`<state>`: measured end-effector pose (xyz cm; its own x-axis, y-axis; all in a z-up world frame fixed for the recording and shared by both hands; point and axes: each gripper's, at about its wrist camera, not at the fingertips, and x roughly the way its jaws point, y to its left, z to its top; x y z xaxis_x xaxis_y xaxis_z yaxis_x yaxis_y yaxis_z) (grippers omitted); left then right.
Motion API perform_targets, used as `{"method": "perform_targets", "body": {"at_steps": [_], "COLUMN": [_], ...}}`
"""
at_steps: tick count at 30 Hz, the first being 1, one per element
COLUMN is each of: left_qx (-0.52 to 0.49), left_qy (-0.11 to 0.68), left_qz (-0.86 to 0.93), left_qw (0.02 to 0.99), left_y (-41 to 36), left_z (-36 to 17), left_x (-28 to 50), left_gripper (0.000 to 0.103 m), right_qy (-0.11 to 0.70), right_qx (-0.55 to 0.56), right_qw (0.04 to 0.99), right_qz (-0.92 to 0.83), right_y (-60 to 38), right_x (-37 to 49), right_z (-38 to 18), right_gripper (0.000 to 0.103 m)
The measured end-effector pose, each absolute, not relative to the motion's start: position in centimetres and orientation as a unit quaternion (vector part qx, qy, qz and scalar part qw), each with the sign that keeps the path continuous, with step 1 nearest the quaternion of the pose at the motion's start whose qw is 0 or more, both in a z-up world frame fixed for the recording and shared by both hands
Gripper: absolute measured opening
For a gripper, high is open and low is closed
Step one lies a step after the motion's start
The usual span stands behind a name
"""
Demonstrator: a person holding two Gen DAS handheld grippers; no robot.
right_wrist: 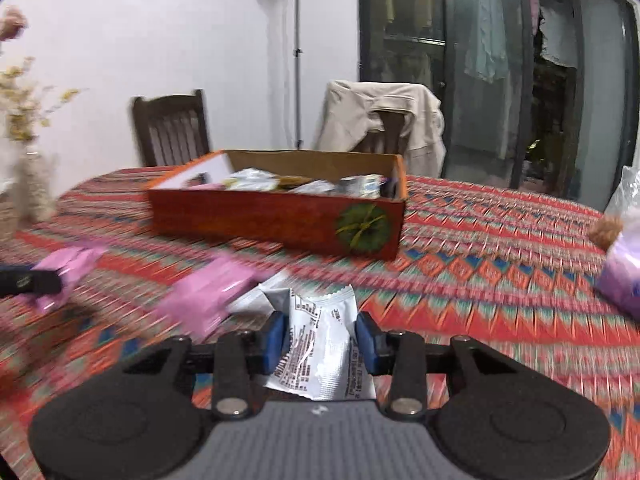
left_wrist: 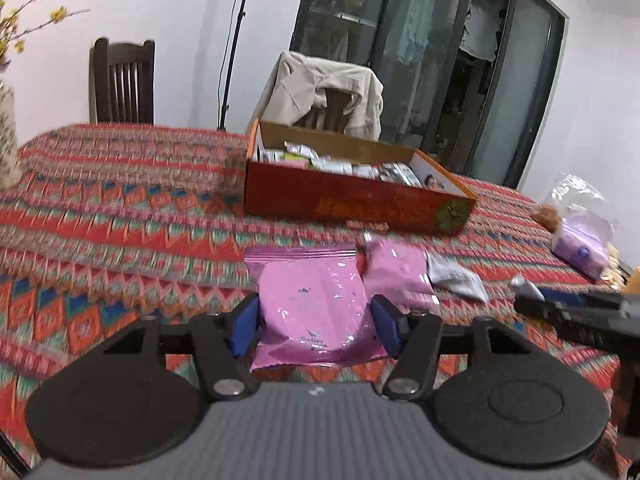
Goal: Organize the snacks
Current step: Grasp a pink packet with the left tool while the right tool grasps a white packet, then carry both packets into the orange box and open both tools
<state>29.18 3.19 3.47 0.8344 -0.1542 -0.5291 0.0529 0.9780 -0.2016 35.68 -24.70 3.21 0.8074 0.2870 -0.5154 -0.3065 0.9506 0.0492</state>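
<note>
My left gripper is shut on a pink snack packet, its blue pads pressing the packet's two sides just above the patterned tablecloth. My right gripper is shut on a white printed snack packet. A second pink packet and a white packet lie on the cloth between the grippers. Behind them stands an open orange box holding several packets. The box also shows in the right wrist view, with the loose pink packet blurred in front of it.
A vase with dried flowers stands at the table's far left. A purple tissue pack and a clear plastic bag lie at the right edge. Behind the table are a dark wooden chair and a chair draped with a beige jacket.
</note>
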Motion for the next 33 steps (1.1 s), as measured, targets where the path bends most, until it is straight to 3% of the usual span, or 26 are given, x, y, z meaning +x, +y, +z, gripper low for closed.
{"method": "perform_targets", "body": {"at_steps": [7,21,26,33], "left_qx": [-0.111,-0.091,-0.087,-0.068], "left_qy": [0.299,0.296,0.291,0.254], "left_qz": [-0.060,-0.056,-0.074,-0.088], "left_qw": [0.946,0.949,0.950,0.961], "left_y": [2.4,1.1,1.5,2.8], "left_z": [3.2,3.7,4.9,9.2], "left_x": [26.4,26.7,29.7,40.0], "left_gripper": [0.061,0.061,0.061,0.061], "right_qy": [0.288,0.286,0.282,0.216], "right_qx": [-0.009,0.007,0.014,-0.012], "right_qw": [0.944,0.946,0.947,0.956], "right_qz": [0.163,0.151,0.156,0.198], "right_y": [-25.1,-27.4,-28.1,-28.7], "right_x": [28.2,27.5,28.9,35.7], "right_z": [1.6,0.6,1.3,7.3], "right_gripper": [0.038,0.039,0.039,0.039]}}
